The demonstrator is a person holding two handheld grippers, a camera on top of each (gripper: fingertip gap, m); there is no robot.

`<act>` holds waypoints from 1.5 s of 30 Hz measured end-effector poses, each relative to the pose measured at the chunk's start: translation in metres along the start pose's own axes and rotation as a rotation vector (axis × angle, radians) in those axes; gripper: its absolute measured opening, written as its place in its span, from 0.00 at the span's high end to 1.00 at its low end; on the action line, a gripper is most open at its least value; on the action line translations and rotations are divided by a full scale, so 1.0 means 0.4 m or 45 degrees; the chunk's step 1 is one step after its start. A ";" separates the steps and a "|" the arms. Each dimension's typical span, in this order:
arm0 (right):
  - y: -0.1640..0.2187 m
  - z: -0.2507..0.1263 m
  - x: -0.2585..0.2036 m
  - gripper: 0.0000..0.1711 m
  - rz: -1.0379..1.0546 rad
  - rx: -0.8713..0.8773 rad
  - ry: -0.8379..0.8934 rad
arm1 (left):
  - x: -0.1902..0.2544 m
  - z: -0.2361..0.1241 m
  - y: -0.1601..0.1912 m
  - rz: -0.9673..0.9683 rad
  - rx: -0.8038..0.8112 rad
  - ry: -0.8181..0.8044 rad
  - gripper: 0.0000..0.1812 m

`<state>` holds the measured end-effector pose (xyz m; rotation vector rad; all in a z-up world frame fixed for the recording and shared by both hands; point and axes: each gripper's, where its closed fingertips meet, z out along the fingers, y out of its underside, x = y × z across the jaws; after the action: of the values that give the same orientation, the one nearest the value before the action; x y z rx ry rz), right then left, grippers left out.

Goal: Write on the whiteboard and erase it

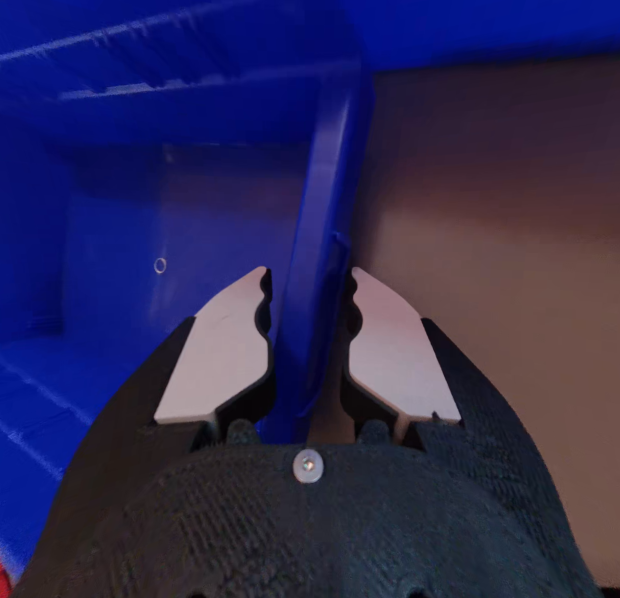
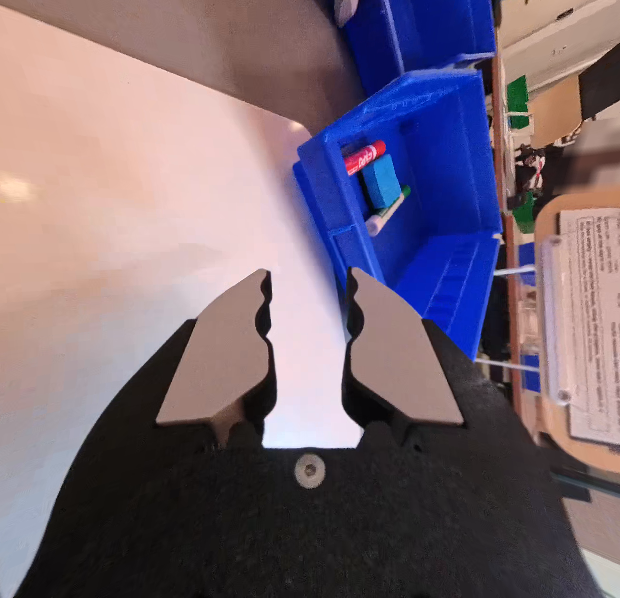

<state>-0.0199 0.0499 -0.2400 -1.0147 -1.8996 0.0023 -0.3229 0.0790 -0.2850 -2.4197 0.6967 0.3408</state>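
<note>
A: Well, take the left wrist view first. What is the left claw [image 1: 308, 273] doing?

B: Its jaws are parted, one on each side of the rim [image 1: 322, 213] of a blue bin [image 1: 110, 233], with gaps showing both sides. So it's released, gripping nothing. The inside of that bin is on the left; the brown bench [image 1: 496, 233] is on the right. The picture is blurred, so I can't tell what lies at the bin's bottom.

A: Is that where the markers are?

B: Can't say from this view. If it's meant to steady the bin, close squarely on the rim, not at an angle, or the plastic will twist.

A: And the right wrist view?

B: The right claw [image 2: 308, 273] is also released and empty, hovering over the whiteboard [image 2: 141, 186], which lies flat on the bench and looks blank. Just past the board's corner sits another blue bin [image 2: 436, 213] holding a red marker [image 2: 364, 157], a light blue eraser [image 2: 380, 181] and a green-capped marker [image 2: 389, 209], all crowded against one wall.

A: So writing hasn't begun?

B: I'd judge not; picking a marker comes first. The eraser lies between the two and touches both, so approach the red one from its free capped end, jaws across the barrel, and lift straight to avoid dragging the eraser. A third blue bin [image 2: 436, 18] stands behind; keep clear of it.
</note>
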 end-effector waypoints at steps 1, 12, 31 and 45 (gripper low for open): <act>0.009 -0.025 -0.006 0.75 0.071 0.023 -0.002 | -0.002 0.001 0.008 0.000 -0.021 0.006 0.79; 0.255 -0.300 -0.006 0.74 1.017 0.162 0.248 | -0.066 -0.110 0.033 0.105 0.065 -0.230 0.83; 0.197 -0.495 -0.020 0.74 1.213 0.326 0.538 | 0.576 -0.565 -0.461 0.957 0.971 0.106 0.83; 0.022 -0.717 -0.034 0.70 1.109 0.502 0.720 | 0.949 -0.450 -0.397 1.470 0.939 0.302 0.83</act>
<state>0.2000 -0.0655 -0.0957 -1.3092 -0.8071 0.5165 0.0940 -0.0728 -0.2148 -1.1745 1.8905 0.1673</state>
